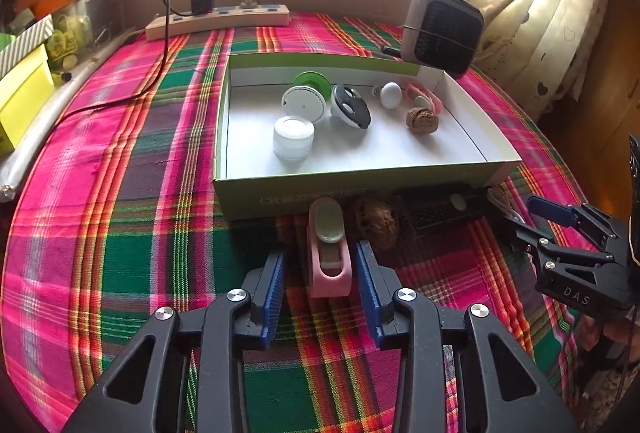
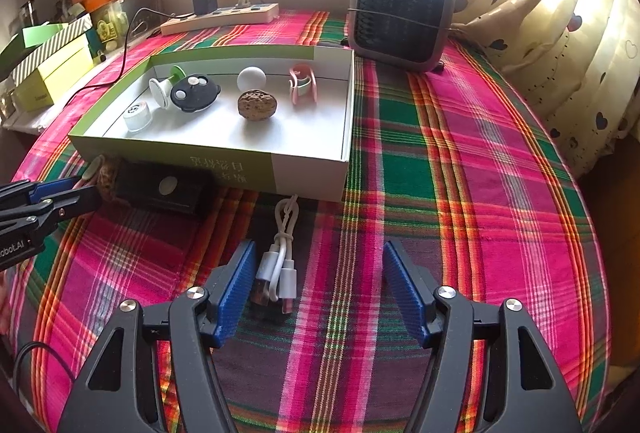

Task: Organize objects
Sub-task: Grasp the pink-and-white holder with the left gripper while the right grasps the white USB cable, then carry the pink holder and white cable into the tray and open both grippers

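Note:
A green-and-white box [image 1: 352, 189] [image 2: 304, 173] holds a white jar [image 1: 293, 137], a green-and-white spool [image 1: 306, 97], a black round gadget [image 1: 352, 106], a white ball [image 1: 391, 95], a walnut [image 1: 422, 119] and a pink clip [image 1: 424, 98]. On the cloth in front lies a second pink clip [image 1: 329, 253], between the open jaws of my left gripper [image 1: 322, 277], not gripped. A second walnut [image 1: 376, 223] and a black device [image 1: 444, 209] [image 2: 164, 189] lie beside it. My right gripper [image 2: 320, 281] is open, with a coiled white cable [image 2: 280, 261] near its left finger.
A grey fan heater [image 2: 400, 13] stands behind the box on the right. A power strip with a charger [image 2: 220, 15] lies at the back. Boxes and clutter [image 2: 52, 73] line the left edge. A curtain [image 2: 560, 45] hangs at the right.

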Available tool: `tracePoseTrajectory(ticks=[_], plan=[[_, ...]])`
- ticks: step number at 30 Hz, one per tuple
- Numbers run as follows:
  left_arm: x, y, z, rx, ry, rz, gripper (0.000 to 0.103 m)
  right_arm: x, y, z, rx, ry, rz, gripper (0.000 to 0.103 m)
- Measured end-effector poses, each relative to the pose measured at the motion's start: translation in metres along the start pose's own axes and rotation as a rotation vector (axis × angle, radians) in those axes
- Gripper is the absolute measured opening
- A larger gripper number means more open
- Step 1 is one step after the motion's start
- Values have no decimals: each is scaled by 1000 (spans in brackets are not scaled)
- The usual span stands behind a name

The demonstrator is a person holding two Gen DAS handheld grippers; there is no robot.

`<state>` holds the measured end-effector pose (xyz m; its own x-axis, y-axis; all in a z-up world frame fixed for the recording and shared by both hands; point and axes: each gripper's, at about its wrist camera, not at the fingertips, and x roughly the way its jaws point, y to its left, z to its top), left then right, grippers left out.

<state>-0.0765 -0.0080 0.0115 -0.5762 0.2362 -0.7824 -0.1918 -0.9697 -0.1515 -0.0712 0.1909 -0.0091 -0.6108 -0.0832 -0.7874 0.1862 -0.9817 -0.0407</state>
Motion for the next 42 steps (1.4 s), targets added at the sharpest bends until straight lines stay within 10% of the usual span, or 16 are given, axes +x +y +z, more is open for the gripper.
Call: tracePoseTrajectory(ticks=[17, 42], plan=[[-1, 5, -2, -19, -20, 30, 16, -2, 6, -1, -22, -14, 61, 20], [-3, 6, -3, -29, -25, 24, 16, -2, 6, -2, -16, -15, 63, 19]])
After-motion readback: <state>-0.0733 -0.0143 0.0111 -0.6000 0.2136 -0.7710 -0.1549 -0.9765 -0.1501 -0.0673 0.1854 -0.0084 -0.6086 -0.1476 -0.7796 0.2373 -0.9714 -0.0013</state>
